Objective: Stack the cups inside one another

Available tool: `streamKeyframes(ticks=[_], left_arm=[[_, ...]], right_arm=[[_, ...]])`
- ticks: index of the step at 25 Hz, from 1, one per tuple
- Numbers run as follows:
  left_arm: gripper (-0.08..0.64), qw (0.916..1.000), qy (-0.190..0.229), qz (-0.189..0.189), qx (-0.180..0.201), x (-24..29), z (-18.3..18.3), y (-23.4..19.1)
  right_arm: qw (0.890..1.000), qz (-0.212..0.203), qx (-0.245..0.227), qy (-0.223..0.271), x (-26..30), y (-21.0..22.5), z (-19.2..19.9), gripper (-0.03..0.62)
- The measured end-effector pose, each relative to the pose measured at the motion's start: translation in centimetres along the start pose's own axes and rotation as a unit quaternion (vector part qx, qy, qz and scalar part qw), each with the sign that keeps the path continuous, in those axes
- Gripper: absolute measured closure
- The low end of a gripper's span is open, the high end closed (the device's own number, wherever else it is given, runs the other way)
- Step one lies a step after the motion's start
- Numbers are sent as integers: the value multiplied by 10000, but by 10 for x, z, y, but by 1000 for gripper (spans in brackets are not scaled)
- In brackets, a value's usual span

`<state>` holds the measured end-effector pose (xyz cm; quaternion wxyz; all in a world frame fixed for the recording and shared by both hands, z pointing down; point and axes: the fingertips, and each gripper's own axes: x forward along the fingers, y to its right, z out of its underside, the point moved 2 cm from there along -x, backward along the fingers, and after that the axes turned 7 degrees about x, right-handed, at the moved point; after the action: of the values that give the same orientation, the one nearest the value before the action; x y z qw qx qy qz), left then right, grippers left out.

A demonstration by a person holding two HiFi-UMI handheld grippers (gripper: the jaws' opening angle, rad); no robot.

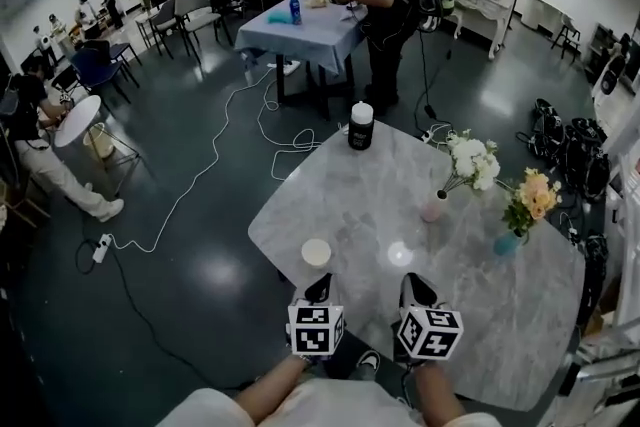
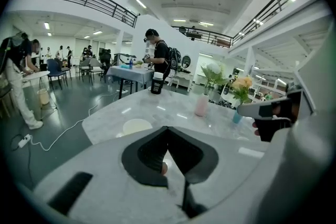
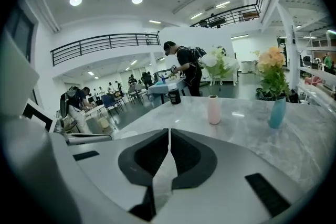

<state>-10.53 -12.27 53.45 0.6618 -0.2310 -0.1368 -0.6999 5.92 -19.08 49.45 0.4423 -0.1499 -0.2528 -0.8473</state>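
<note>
A cream cup (image 1: 316,252) stands on the marble table (image 1: 480,315) near its front left edge; from above it shows as a pale round rim, and I cannot tell whether others sit inside it. The same cup (image 2: 136,126) lies just ahead and left of my left gripper. My left gripper (image 1: 318,290) hovers close behind the cup, jaws shut with nothing between them. My right gripper (image 1: 415,291) is beside it to the right, also shut and empty. In the left gripper view the jaw tips (image 2: 167,127) meet; in the right gripper view the tips (image 3: 168,131) meet too.
A black jar with a white lid (image 1: 361,126) stands at the table's far edge. A pink vase (image 1: 434,207) with white flowers and a teal vase (image 1: 508,242) with orange flowers stand at the right. Cables run over the dark floor, and people work at other tables behind.
</note>
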Motion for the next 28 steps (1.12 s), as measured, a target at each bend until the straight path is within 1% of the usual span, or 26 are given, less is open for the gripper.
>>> streamKeyframes(ticks=[9,16,21,28], left_arm=[[565,9973,-65,-638,-362,-23,21,-60],[565,9921,-344,-1028,-630,-36,53,-99],[565,9894,-502,-1147,-732,-32,76,-119],[565,9864,-675,-1233,-847,-22,96,-132]], right_arm=[[9971,-591,-271,-383,38,-56,22,574],[9915,-970,-418,-760,67,-92,54,574],[9873,-1122,-502,-1002,94,-108,83,572],[9827,-1279,-503,-1241,122,-116,106,572]])
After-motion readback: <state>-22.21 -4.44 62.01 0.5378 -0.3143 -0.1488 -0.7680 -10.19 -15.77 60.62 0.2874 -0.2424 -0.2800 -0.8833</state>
